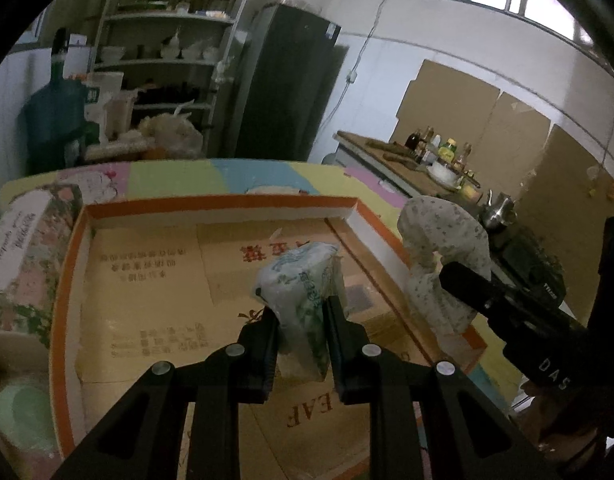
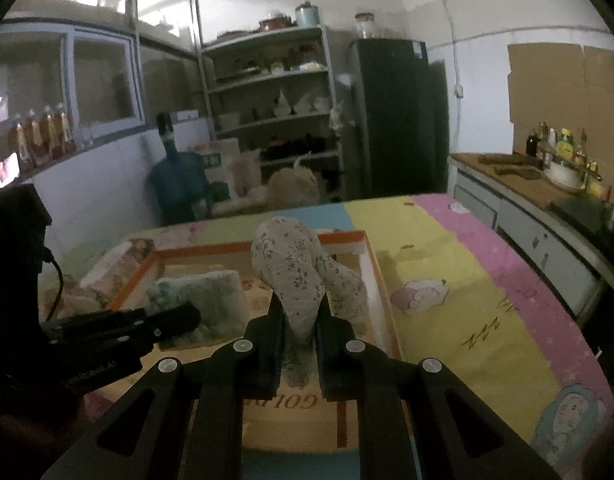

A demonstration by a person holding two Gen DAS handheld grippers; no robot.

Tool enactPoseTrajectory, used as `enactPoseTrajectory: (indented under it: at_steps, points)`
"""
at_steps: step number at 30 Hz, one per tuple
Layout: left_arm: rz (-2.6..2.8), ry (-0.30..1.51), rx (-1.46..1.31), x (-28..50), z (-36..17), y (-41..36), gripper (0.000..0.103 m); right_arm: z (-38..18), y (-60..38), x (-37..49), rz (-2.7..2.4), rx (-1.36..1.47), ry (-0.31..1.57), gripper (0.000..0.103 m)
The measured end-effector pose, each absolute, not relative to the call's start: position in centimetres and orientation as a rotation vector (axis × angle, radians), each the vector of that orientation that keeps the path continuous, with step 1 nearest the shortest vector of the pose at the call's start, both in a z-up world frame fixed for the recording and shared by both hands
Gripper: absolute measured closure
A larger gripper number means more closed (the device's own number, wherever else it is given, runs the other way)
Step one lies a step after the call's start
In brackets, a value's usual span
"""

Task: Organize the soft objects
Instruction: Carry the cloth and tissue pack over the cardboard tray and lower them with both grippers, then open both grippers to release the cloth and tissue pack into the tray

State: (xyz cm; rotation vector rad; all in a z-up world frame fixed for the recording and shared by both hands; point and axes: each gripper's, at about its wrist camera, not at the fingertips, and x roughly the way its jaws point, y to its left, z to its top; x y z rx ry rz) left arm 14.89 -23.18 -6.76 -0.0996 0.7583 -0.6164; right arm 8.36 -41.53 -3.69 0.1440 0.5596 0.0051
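My left gripper [image 1: 301,316] is shut on a soft tissue pack [image 1: 303,284] with green print and holds it over the shallow orange-rimmed cardboard box [image 1: 223,202]. My right gripper [image 2: 301,320] is shut on a floral cloth bundle [image 2: 291,268] held above the box's right rim [image 2: 371,256]. The bundle also shows in the left wrist view [image 1: 443,248], with the right gripper [image 1: 463,280] beside it. The tissue pack [image 2: 203,300] and the left gripper [image 2: 179,320] show at left in the right wrist view.
The box sits on a pastel cartoon-print table cover [image 2: 467,292]. A floral-wrapped pack [image 1: 27,248] lies left of the box, a pale green item [image 1: 23,412] below it. A counter with bottles [image 2: 555,160], a shelf [image 2: 275,92] and a dark fridge [image 2: 395,116] stand behind.
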Motion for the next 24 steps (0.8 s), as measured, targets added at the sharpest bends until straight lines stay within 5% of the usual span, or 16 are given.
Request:
enactPoseTrajectory:
  at_steps: [4, 7, 9, 12, 24]
  points:
    - [-0.595, 0.798, -0.099, 15.5, -7.7, -23.4, 0.079, -4.8, -41.2, 9.7, 0.016, 0.137, 0.602, 0.089]
    - [-0.581, 0.806, -0.092, 15.7, -7.9, -23.3, 0.068, -5.5, -40.9, 10.5, 0.023, 0.132, 0.632, 0.088]
    - [-0.585, 0.811, -0.096, 15.8, -7.8, -23.3, 0.047, -5.9, -40.7, 10.9, 0.029, 0.131, 0.648, 0.087]
    - [-0.594, 0.800, -0.100, 15.6, -7.5, -23.2, 0.032, -6.2, -40.6, 11.3, 0.039, 0.141, 0.659, 0.080]
    - [-0.550, 0.693, -0.055, 14.2, -5.5, -22.3, 0.026, -6.4, -40.3, 11.5, 0.061, 0.173, 0.658, 0.053]
